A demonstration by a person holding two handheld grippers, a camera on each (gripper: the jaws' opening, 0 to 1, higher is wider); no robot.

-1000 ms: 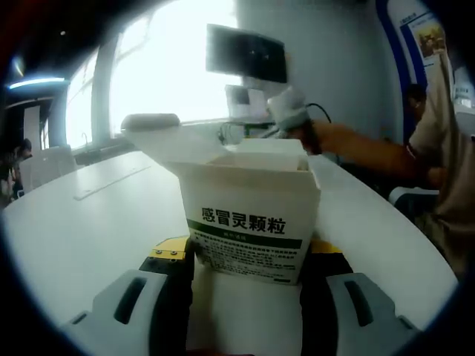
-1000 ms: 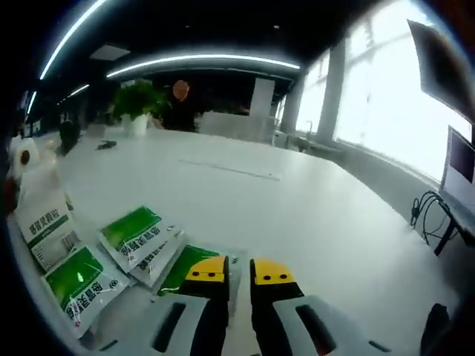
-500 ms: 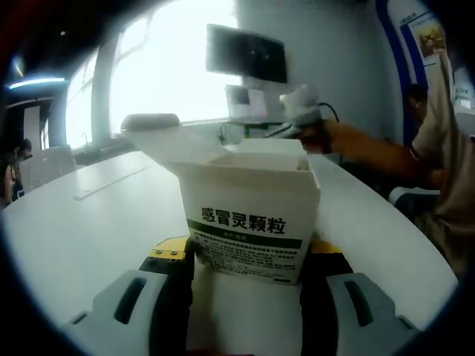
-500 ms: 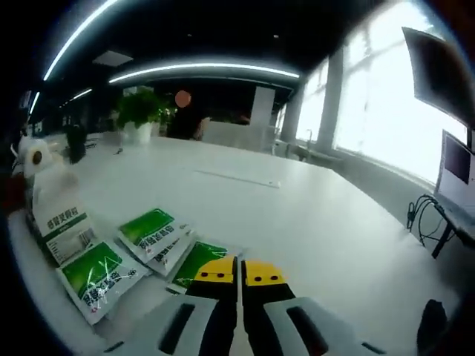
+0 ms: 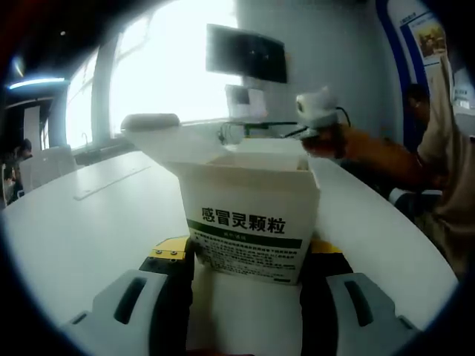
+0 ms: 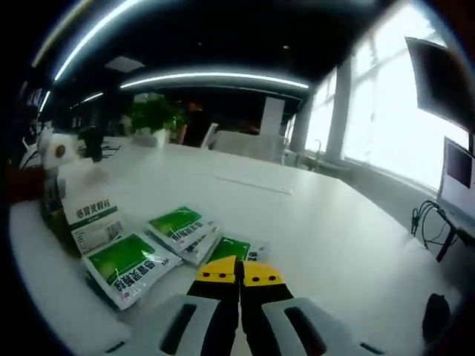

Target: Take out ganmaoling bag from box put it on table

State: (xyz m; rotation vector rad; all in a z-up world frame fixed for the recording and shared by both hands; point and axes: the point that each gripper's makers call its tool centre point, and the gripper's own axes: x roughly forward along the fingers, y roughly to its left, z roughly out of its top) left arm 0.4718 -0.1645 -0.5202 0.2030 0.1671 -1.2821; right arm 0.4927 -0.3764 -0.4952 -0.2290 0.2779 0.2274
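Three green ganmaoling bags (image 6: 165,245) lie on the white desk (image 6: 334,230) in the right gripper view, close together and partly overlapping. A second ago the right gripper (image 6: 239,270) had its yellow tips a little apart, just beside the nearest bag. Now the tips are pressed together with nothing between them, and the nearest bag lies flat on the desk just past the tips. It looks like that bag has been let go, so this part of the job seems done. Whether the tips touch the bag is hard to tell.

In the left gripper view, the right gripper (image 5: 315,111) has moved up and to the right, away from the box. It may be pulling back to go in for another bag, but that is only a guess.

The left gripper (image 5: 249,259) has not moved. Its jaws are wide and squeeze the white ganmaoling box (image 5: 249,215) from both sides. The box stands upright on the desk with its top flap open. Whether more bags are inside is hidden. In the right gripper view the box (image 6: 89,215) stands to the left of the bags.
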